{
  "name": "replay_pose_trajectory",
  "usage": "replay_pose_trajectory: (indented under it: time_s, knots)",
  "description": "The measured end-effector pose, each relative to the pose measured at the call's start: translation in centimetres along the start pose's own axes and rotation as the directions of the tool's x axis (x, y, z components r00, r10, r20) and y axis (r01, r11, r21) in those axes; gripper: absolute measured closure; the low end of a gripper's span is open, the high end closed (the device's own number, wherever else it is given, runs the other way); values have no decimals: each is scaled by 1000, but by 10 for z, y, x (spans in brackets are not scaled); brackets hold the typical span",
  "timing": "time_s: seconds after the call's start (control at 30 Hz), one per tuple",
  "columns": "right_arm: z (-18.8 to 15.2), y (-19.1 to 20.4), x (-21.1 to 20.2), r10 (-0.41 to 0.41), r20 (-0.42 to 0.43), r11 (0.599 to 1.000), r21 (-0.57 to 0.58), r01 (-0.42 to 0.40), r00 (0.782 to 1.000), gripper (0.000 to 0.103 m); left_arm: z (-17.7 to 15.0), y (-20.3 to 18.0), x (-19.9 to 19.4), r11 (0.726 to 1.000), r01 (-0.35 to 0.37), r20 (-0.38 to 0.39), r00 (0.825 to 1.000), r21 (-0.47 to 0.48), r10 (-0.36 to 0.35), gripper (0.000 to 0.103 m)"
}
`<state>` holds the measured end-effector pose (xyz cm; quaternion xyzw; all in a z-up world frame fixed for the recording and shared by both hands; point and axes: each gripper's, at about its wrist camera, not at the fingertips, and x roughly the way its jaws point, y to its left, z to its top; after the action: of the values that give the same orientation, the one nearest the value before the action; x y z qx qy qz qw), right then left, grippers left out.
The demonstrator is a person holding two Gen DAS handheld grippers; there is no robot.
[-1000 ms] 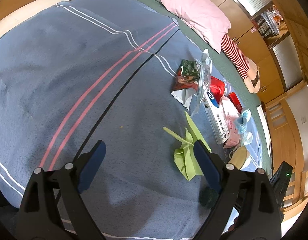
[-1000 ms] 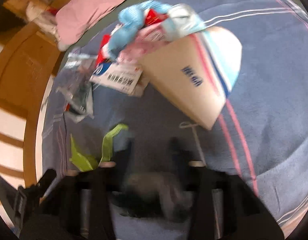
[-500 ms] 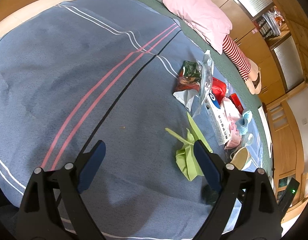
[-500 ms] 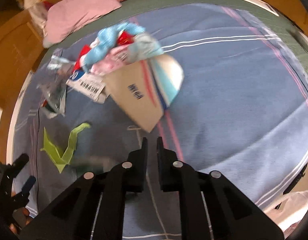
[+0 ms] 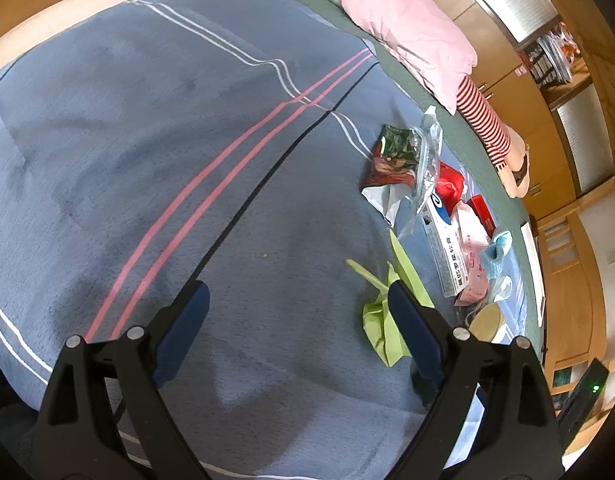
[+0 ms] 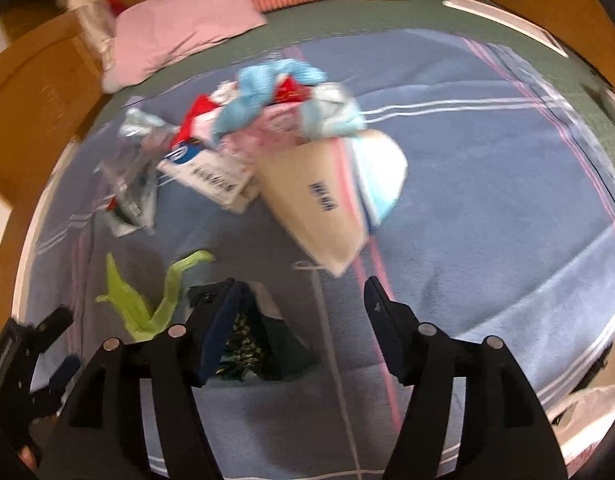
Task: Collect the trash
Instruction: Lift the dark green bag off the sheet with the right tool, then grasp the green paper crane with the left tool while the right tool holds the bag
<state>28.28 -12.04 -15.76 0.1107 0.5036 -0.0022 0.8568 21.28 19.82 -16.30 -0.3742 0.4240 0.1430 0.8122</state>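
Trash lies in a heap on the blue striped blanket [image 5: 187, 128]: a dark snack packet [image 5: 393, 152], a clear plastic bag [image 5: 427, 160], a white box [image 5: 443, 248] and a pink pack [image 5: 473, 240]. A folded green paper [image 5: 381, 316] lies apart from the heap, partly behind one finger of my left gripper [image 5: 299, 320], which is open and empty. My right gripper [image 6: 303, 312] hovers over the blanket with its jaws opening. A dark crumpled wrapper [image 6: 247, 340] lies between them against the left finger, with no pad pressing on it. Beyond it lie a beige paper cone [image 6: 323, 204] and the green paper [image 6: 147, 304].
A pink pillow [image 5: 411, 36] and a striped soft toy [image 5: 487, 120] lie on the green sheet behind the heap. Wooden cupboards stand beyond the bed. A white plastic bag [image 6: 579, 412] shows past the blanket's near edge. The left gripper's body [image 6: 27, 356] appears at the lower left.
The right gripper's jaws have gone from shut to parted, and it has pulled up and back from the heap. A dark wrapper now shows by its left finger. The left gripper is unchanged.
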Motion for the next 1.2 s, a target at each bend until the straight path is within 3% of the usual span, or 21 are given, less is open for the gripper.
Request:
replay_pose_trajectory:
  time_s: [0.13, 0.27, 0.33, 0.57, 0.63, 0.87, 0.9, 0.93, 0.97, 1.2]
  knots:
    - [3, -28, -2, -112, 8, 990, 92, 111, 994, 38, 0, 2, 1, 1000, 5, -7, 1000, -15, -5, 12]
    - [2, -46, -21, -122, 105, 978, 185, 101, 987, 38, -1, -1, 0, 1000, -4, -1, 1000, 0, 4, 12]
    - [3, -39, -26, -95, 142, 986, 151, 74, 985, 34, -1, -2, -2, 1000, -15, 10, 1000, 9, 15, 12]
    - [6, 15, -13, 13, 149, 1000, -17, -11, 989, 34, 0, 4, -3, 999, -40, 21, 999, -16, 41, 12]
    - [7, 30, -8, 5, 151, 998, -62, 4, 989, 34, 0, 4, -2, 999, -40, 19, 999, -15, 40, 12]
    - [-1, 56, 32, -33, 42, 985, -167, 39, 999, 34, 0, 1, -3, 999, -41, 25, 999, 5, 41, 12]
    - [-4, 58, 35, -31, 34, 982, -183, 36, 999, 36, -1, 1, -3, 999, -39, 23, 999, 3, 39, 12]
    - [-6, 61, 39, -15, 18, 980, -199, 18, 1000, 53, -1, 0, -3, 999, -39, 22, 999, 2, 39, 12]
    - [-9, 62, 42, -9, 3, 978, -208, 10, 1000, 57, 0, 0, -3, 999, -38, 23, 999, 0, 38, 12]
    - [-29, 74, 31, 75, -29, 956, -281, -80, 997, 58, 0, 3, -6, 999, -43, 34, 998, -13, 44, 12]
